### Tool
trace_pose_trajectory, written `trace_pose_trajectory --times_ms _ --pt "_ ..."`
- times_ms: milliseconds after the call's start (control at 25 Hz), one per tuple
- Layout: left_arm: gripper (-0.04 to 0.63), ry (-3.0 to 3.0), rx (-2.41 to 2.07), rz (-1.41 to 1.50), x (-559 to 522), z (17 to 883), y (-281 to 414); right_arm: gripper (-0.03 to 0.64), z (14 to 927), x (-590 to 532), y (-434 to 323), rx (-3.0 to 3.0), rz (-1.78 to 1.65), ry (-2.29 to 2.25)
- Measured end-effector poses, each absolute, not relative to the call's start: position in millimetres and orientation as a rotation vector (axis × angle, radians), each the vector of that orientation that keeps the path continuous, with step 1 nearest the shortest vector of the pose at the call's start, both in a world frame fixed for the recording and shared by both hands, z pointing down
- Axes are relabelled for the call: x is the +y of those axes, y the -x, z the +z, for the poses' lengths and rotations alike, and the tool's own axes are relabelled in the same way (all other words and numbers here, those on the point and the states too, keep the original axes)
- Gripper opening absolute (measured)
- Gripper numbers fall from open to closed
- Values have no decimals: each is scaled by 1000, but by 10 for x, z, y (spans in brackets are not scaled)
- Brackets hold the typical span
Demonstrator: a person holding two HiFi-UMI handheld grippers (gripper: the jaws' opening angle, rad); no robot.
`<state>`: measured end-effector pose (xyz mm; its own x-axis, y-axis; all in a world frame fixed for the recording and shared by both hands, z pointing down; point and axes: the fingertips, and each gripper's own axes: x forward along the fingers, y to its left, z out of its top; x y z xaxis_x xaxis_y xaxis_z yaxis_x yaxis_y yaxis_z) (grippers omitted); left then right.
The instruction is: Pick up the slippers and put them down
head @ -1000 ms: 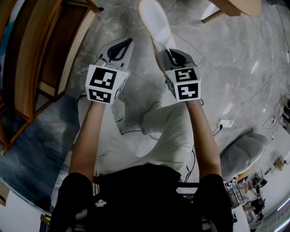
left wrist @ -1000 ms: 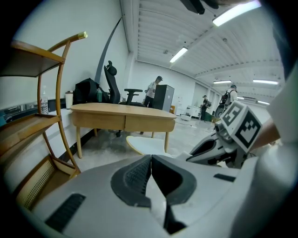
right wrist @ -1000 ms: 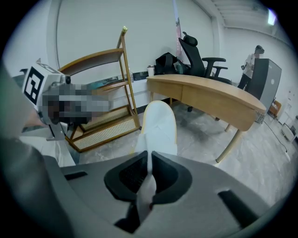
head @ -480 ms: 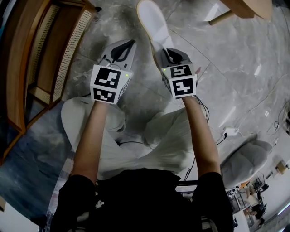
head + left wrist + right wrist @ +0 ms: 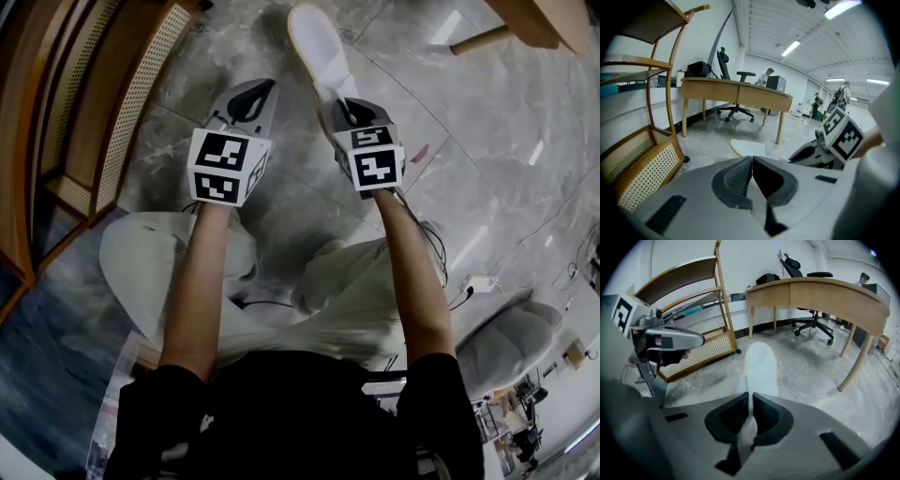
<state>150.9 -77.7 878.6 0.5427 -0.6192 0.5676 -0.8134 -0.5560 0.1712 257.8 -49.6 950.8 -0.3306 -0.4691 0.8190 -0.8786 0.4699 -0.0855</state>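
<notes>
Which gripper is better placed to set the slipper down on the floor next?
Right. The right gripper is already shut on the white slipper, which sticks out ahead of it. The left gripper has its jaws together with nothing between them.

L arm (image 5: 202, 281) & R arm (image 5: 412, 272) reach toward 12 o'clock, parallel. L gripper (image 5: 255, 94) jaws closed, empty. R gripper (image 5: 345, 108), at its 3 o'clock, pinches slipper (image 5: 317, 45) edge.

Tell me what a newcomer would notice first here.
The white slipper stands out: the right hand-held gripper is clamped on one end, and it juts forward over the grey marble floor. Beside it, the left hand-held gripper is shut and empty. Both carry black-and-white marker cubes.
</notes>
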Motion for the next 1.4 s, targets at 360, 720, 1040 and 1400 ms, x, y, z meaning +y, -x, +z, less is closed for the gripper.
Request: trace_pose_trajectory --times_ms 360,720,1040,1400 --pt "6 -2318 -1144 666 -556 9306 -1536 11 10013 -373 -2616 -1932 750 -1107" --pt "6 -2276 -1143 669 -473 9663 -1538 11 10416 -243 -2591 -1891 786 -1089" --pt "6 -2230 -1137 713 -367 9964 -1460 13 10709 -134 -2633 -1847 821 -1061" --pt "6 -2222 -1125 727 -329 10042 -1470 25 10855 -52 -2622 -1838 861 -1013"
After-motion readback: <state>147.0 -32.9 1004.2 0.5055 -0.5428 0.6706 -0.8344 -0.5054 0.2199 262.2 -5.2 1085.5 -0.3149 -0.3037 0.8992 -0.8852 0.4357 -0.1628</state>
